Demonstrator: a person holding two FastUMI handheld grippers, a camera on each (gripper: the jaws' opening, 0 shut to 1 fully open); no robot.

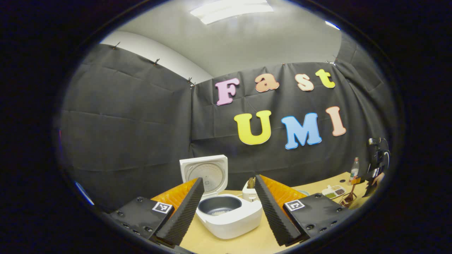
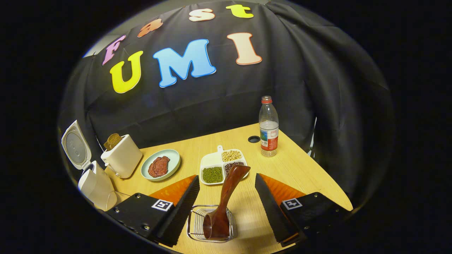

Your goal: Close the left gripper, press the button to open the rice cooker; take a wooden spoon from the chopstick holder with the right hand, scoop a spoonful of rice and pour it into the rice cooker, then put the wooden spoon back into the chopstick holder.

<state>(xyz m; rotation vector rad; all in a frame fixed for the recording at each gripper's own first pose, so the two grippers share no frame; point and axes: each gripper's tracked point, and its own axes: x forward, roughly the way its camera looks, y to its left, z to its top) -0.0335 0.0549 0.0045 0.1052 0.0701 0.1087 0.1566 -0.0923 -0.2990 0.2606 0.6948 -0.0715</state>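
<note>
Left gripper (image 1: 229,208): fingers spread wide, holding nothing, raised above the counter (image 1: 247,243) with the rice cooker between them in the left gripper view.

Rice cooker (image 1: 229,217): white body, near centre of the left gripper view, lid (image 1: 204,173) standing upright behind it. Dark inner pot (image 1: 219,205) exposed, a little pale material on its bottom. In the right gripper view the cooker sits at the far left edge of the counter.

Right gripper (image 2: 227,208): fingers spread wide, holding nothing, poised over the wire holder with the spoon between them but untouched.

Wooden spoon (image 2: 224,201): dark reddish-brown, standing tilted in the holder, one end down inside the wire, the other leaning up and to the right toward the divided dish.

Chopstick holder (image 2: 197,225): small wire basket, on the near edge of the counter, between the right gripper's fingers.

Divided dish (image 2: 215,162): white, compartments of green beans, yellow beans and dark beans; one compartment looks pale. Just beyond the spoon's upper end.

Toaster (image 2: 123,158): white, bread in the slot, just right of the cooker.

Plate (image 2: 174,160): pale green, a reddish-brown piece of food on it, between toaster and dish.

Water bottle (image 2: 268,127): clear, upright, far right of the counter, beside a round hole in the counter.
</note>
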